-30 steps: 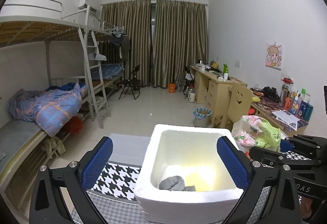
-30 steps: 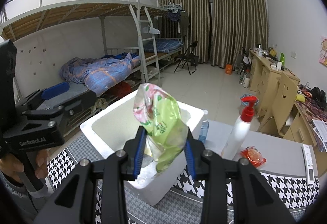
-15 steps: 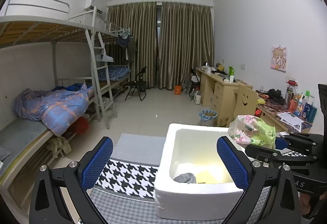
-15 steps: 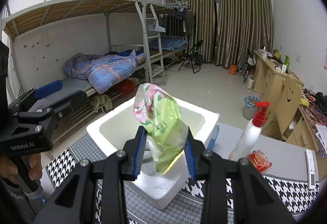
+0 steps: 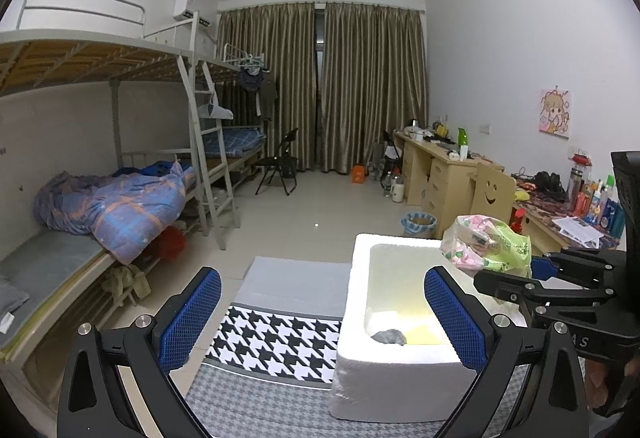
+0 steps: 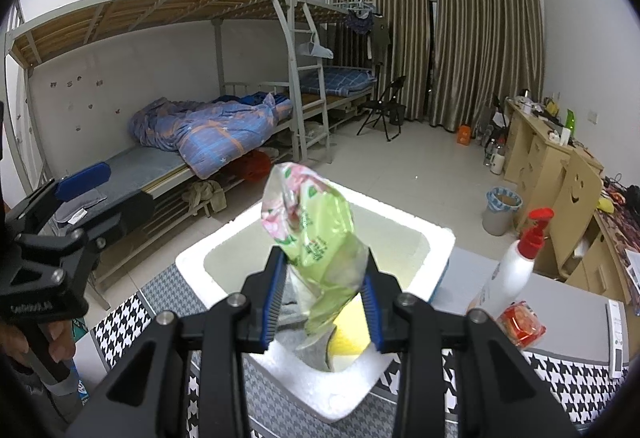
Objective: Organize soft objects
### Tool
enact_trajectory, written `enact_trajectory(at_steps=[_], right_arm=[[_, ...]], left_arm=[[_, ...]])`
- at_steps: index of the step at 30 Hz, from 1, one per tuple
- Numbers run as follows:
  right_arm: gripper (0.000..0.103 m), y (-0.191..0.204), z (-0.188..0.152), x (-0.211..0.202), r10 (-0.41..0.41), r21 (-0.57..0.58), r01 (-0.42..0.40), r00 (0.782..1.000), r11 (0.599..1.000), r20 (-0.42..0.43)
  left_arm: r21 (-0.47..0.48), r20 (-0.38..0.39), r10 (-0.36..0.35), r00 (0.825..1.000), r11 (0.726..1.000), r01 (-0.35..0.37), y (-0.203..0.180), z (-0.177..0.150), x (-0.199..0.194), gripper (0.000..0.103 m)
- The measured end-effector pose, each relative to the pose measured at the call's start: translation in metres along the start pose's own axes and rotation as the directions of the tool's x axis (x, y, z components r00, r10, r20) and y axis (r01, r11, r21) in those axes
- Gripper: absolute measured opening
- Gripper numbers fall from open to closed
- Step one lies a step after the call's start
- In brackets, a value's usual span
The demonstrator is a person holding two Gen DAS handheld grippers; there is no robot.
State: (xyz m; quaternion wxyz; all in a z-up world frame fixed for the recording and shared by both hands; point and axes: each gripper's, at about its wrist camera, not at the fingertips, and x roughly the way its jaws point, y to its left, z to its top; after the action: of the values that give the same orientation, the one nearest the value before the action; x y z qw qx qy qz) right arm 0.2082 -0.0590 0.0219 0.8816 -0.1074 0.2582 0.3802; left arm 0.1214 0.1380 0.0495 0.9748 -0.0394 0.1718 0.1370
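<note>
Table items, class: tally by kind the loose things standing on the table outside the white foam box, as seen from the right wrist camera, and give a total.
White pump bottle with red top: 1
Red packet: 1
White remote control: 1
Total: 3

My left gripper (image 5: 320, 322) has its blue-padded jaws wide apart with nothing between them. Ahead sits a white rectangular foam box (image 5: 360, 366) on a black-and-white houndstooth mat (image 5: 276, 338). Inside the box lie a crumpled grey cloth (image 5: 389, 336) and a flat yellow item (image 5: 424, 334). At right, my right gripper (image 5: 536, 268) clamps a green-and-pink crinkled plastic bag (image 5: 488, 248) over the box's far right corner.
</note>
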Motion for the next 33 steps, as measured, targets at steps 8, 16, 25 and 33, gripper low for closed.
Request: enact_trajectory(at_steps=[8,16,25,33], right_arm=[[0.050,0.004,0.003,0.008,0.010,-0.003,-0.010,1.000,1.000,-0.021],[0.091,0.012,0.006,0.002,-0.018,-0.049,0.019,1.000,0.999,0.019],[0.091,0.016,0.002,-0.005,-0.006,-0.069,0.008,0.999,0.998,0.032],[0.091,0.016,0.002,-0.016,-0.010,-0.056,0.013,0.999,0.998,0.046]], left_arm=[[0.001,0.006,0.013,1.000,1.000,-0.013,0.004,-0.002,-0.003,0.102],[-0.004,0.001,0.022,1.000,1.000,-0.022,0.009,-0.002,-0.002,0.102],[-0.002,0.003,0.024,1.000,1.000,-0.024,0.010,-0.001,-0.004,0.102],[0.006,0.013,0.019,1.000,1.000,-0.019,0.003,0.000,-0.014,0.102]])
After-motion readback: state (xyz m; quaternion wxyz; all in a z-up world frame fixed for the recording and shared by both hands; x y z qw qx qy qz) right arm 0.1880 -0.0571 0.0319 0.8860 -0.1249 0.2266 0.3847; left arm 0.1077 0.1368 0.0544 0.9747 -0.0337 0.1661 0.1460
